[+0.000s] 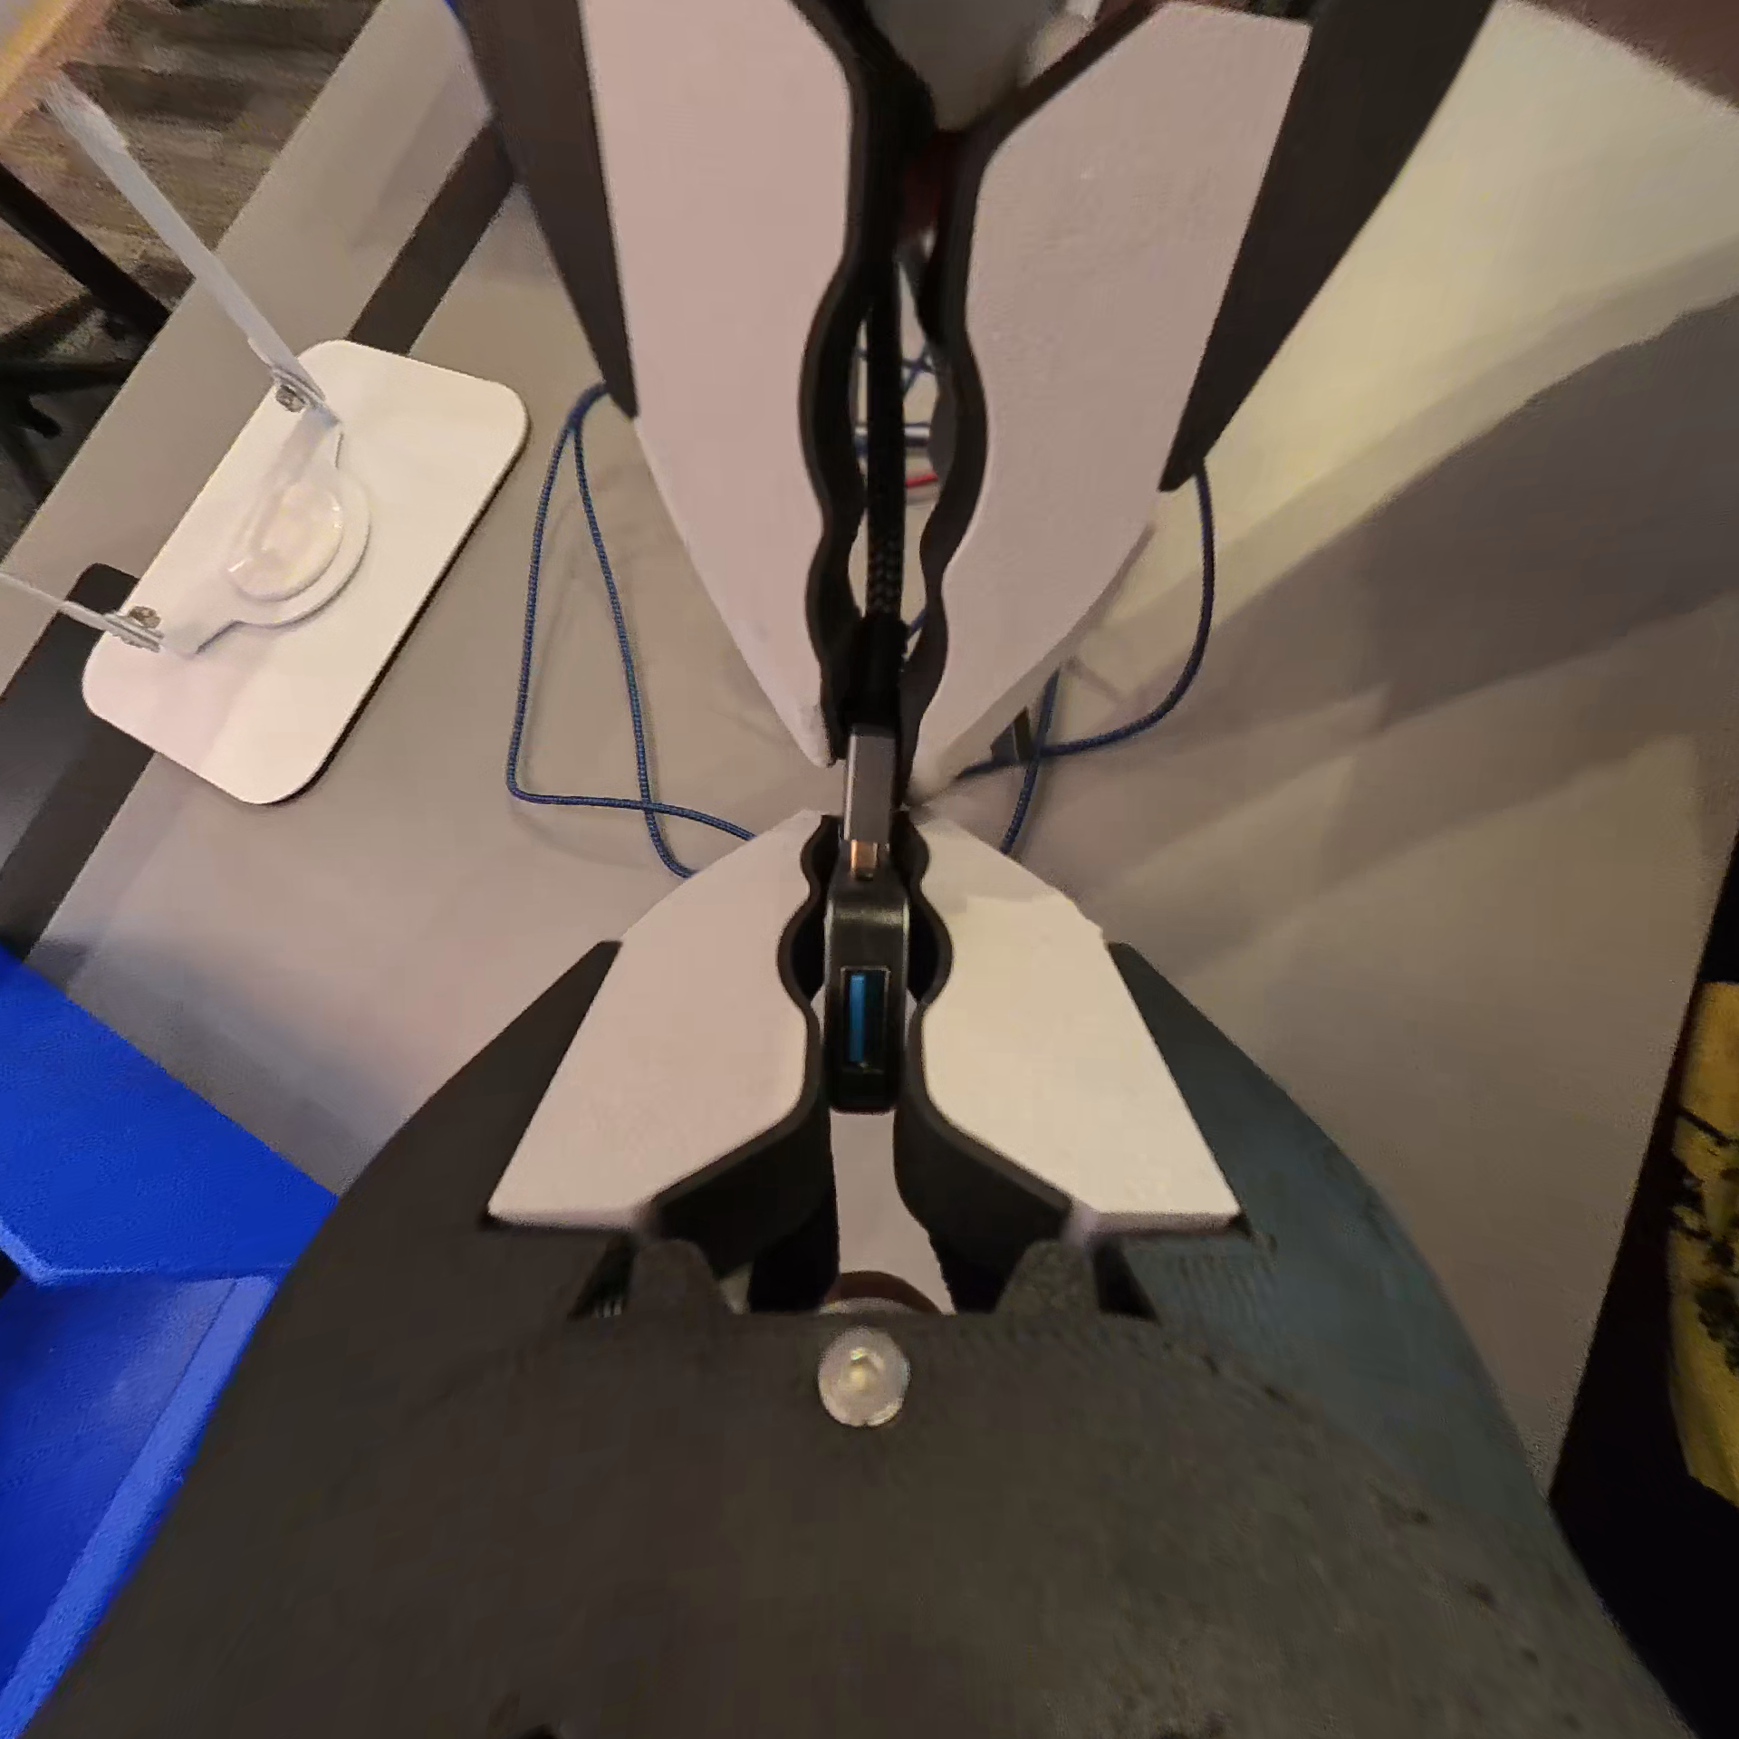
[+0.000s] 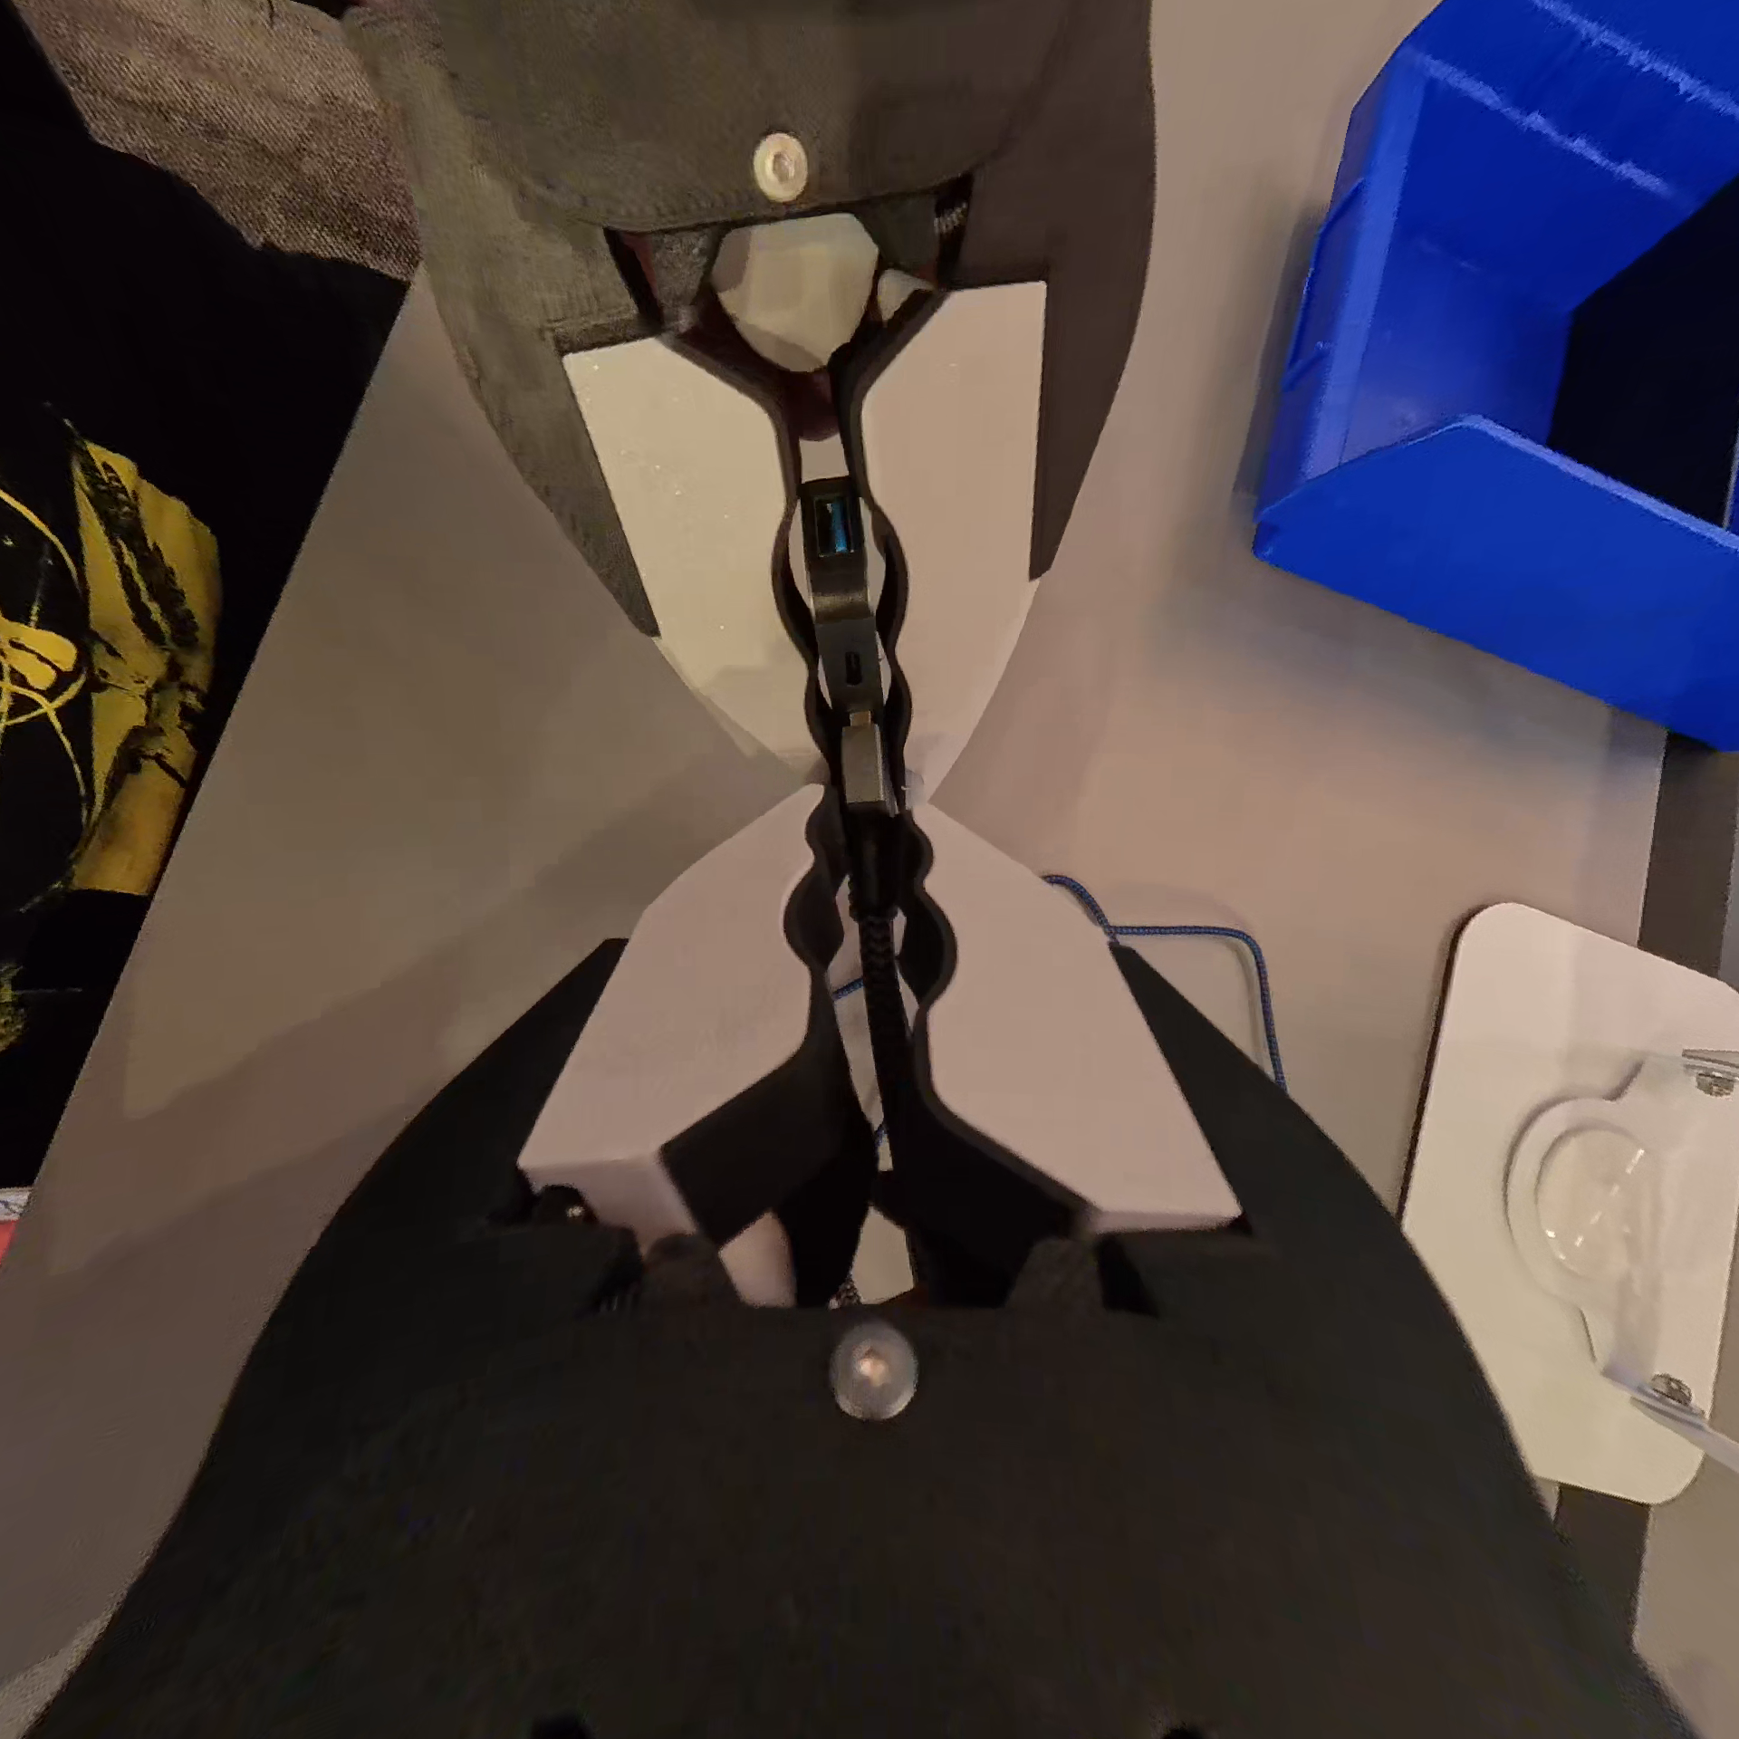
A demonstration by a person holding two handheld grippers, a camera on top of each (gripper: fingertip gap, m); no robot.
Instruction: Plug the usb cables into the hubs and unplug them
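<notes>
Alignment matters: left tongs point(image 1: 868, 941) clench the small black hub point(image 1: 868, 1016), right tongs point(image 2: 870, 847) the grey-tipped braided black cable point(image 2: 864, 767) (plug barely entering); push straight.

No writing, label, brand, number or sign can be read in either view; the yellow print on the dark fabric point(image 2: 103, 659) forms no legible characters.

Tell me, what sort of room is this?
Probably a workshop or lab bench, not a home. A plain grey table carries a blue plastic parts bin, a white stand base and loose blue braided cable, all set out for hand-held grippers.
</notes>
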